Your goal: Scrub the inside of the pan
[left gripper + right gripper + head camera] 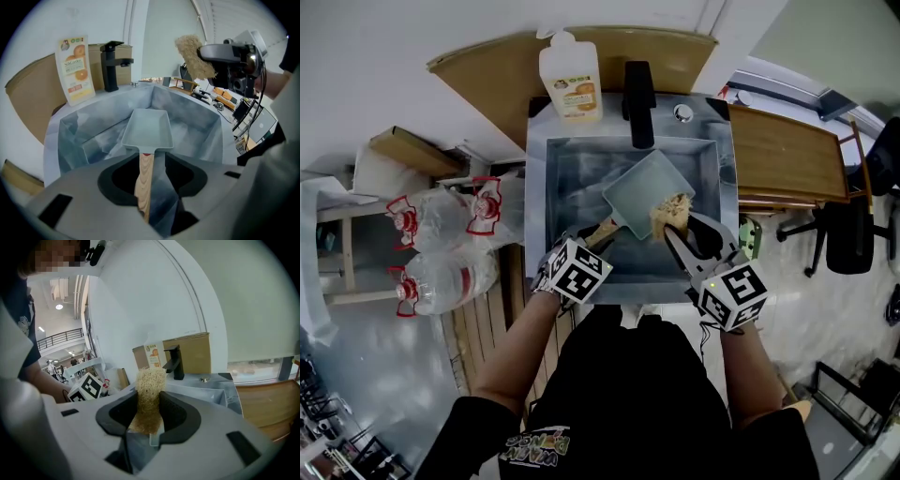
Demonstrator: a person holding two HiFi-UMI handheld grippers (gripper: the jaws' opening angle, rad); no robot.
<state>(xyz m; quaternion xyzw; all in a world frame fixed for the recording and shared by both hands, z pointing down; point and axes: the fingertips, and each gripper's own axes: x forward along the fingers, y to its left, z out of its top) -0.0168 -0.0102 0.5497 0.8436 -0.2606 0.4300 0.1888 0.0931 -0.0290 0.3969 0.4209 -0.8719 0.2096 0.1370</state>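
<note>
The pan [649, 195] lies in the sink [572, 169], its handle [144, 180] toward 7 o'clock. Left tongs [152, 177] stand apart astride the handle, unclamped, evidently to steady it. Right tongs [149, 416] clamp the scrubber [150, 385] at the pan's 4 o'clock edge, ready for scrubbing.

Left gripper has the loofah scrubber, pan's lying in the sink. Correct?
Not quite: the right gripper, not the left, is shut on the loofah scrubber, as the right gripper view shows. The left gripper has its jaws open astride the wooden handle of the pan. The pan does lie in the sink.
</note>
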